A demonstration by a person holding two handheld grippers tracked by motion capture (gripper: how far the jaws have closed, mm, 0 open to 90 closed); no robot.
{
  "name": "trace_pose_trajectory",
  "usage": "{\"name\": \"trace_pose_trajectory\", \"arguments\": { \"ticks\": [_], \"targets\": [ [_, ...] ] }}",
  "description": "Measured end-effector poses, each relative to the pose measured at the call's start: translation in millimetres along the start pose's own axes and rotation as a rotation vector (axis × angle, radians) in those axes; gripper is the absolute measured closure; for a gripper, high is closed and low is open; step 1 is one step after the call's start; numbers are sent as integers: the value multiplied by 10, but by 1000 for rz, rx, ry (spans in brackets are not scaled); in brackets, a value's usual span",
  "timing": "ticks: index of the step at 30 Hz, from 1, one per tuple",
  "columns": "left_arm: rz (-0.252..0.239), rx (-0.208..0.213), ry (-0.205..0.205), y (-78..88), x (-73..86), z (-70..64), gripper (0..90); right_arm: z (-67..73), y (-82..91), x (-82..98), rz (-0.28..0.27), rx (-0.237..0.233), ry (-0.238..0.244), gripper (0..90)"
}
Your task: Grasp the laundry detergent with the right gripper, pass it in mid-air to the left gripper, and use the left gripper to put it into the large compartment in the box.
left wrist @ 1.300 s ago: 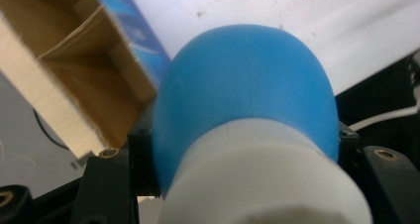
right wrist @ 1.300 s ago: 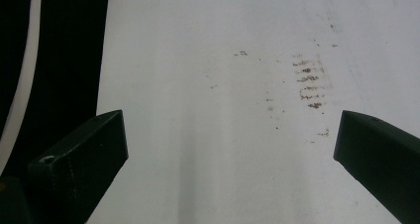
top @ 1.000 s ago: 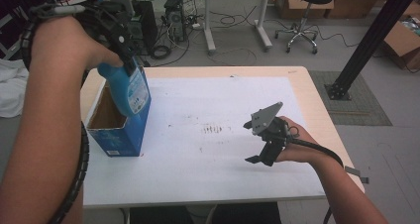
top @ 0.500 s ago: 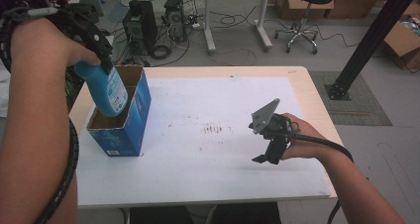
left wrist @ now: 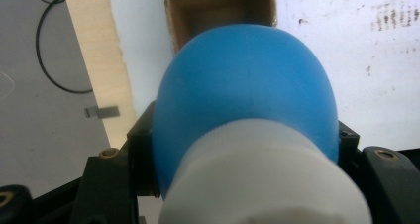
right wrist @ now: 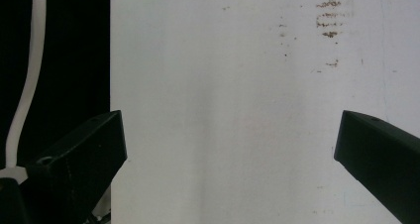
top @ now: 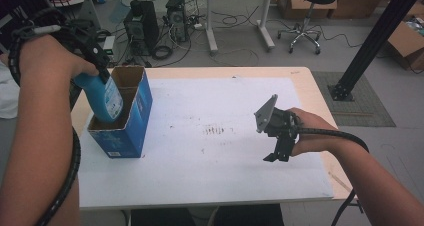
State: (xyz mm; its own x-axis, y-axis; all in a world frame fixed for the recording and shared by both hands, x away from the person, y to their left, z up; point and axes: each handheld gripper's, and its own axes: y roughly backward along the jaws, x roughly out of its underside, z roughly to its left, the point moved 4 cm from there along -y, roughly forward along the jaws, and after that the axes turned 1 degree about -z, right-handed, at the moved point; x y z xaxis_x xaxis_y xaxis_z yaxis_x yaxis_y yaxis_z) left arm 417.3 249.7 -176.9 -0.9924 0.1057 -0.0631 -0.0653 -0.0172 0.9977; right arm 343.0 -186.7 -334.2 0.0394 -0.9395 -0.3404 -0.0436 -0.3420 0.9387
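White table (top: 210, 166): left gripper (top: 97, 66) fingers clamp blue bottle (top: 102, 98), label unreadable; right gripper (top: 277, 153) fingers wide.

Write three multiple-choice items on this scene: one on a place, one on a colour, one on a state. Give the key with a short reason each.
1. Where is the bottom of the blue bottle?
A. inside the open cardboard box
B. flat on the white table
C. on the floor

2. What colour is the bottle's cap?
A. red
B. white
C. black

3. How do the jaws of the right gripper stand?
A. shut on the bottle
B. shut on a cloth
C. open, nothing between them

Key: 1 A, the high view shows its base below the box rim; 2 B, the left gripper view shows it; 3 C, bare table shows between them.
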Motion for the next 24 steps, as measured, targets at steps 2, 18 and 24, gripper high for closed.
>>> {"name": "trace_pose_trajectory", "arguments": {
  "ticks": [2, 18, 24],
  "targets": [
    [5, 8, 2, -85, -9, 18, 381, 2, 7, -10, 3, -2, 2, 0],
    [56, 13, 0, -780, -64, 39, 381, 20, -48, -15, 22, -13, 14, 0],
    [66, 19, 0, -978, -86, 31, 381, 26, -43, 33, 20, -11, 4, 0]
  ]
}}
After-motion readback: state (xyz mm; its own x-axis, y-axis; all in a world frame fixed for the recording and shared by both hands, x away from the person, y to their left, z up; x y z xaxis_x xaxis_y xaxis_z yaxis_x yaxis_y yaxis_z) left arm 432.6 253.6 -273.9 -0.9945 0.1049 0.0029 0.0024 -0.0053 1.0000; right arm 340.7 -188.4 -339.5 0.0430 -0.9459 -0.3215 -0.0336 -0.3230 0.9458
